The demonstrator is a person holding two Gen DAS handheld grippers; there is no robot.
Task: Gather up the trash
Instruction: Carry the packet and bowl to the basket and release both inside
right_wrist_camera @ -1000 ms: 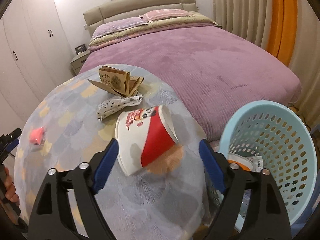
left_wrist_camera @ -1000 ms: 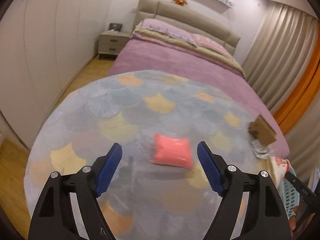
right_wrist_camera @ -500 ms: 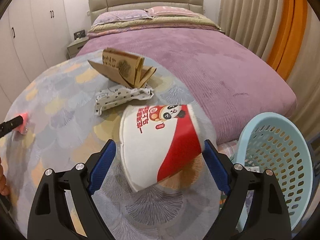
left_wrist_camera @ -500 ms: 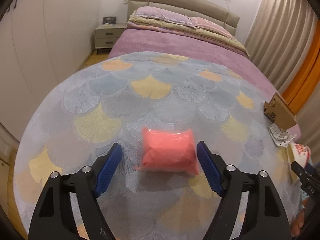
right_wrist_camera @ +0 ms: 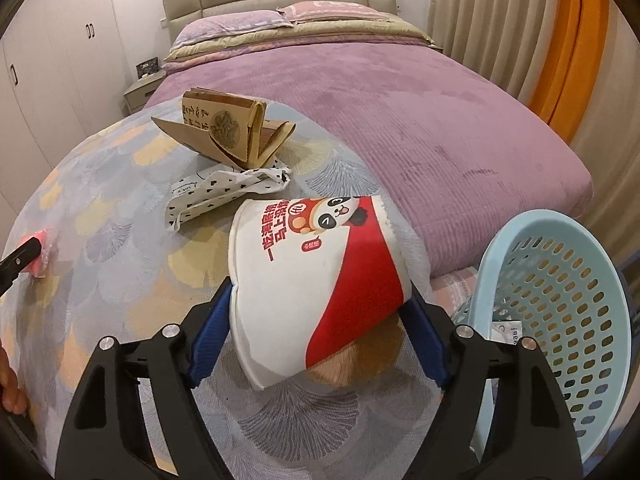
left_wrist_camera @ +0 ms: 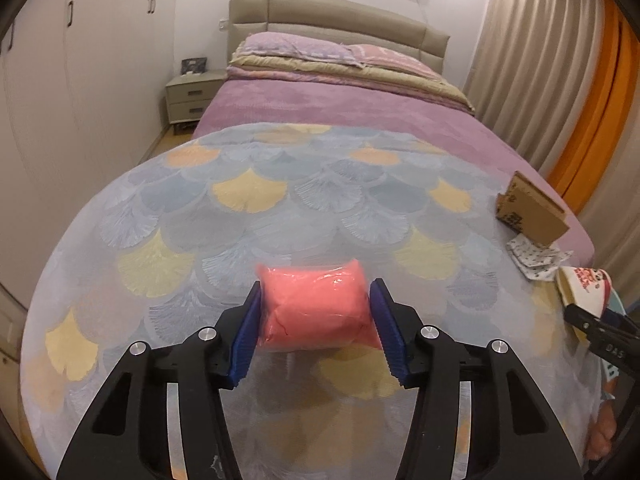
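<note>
On the round patterned table (left_wrist_camera: 248,196), the left gripper (left_wrist_camera: 316,320), its jaws just closing, is pinching the pink packet (left_wrist_camera: 316,308), while the right gripper (right_wrist_camera: 316,332), also closing, is clasping the tipped paper bowl (right_wrist_camera: 312,280) beside the blue basket (right_wrist_camera: 560,280).

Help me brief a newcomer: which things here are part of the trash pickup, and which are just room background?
Job: pink packet, paper bowl, cardboard box, spotted wrapper, blue basket.
Background: bed, nightstand, wardrobe, curtains.
</note>
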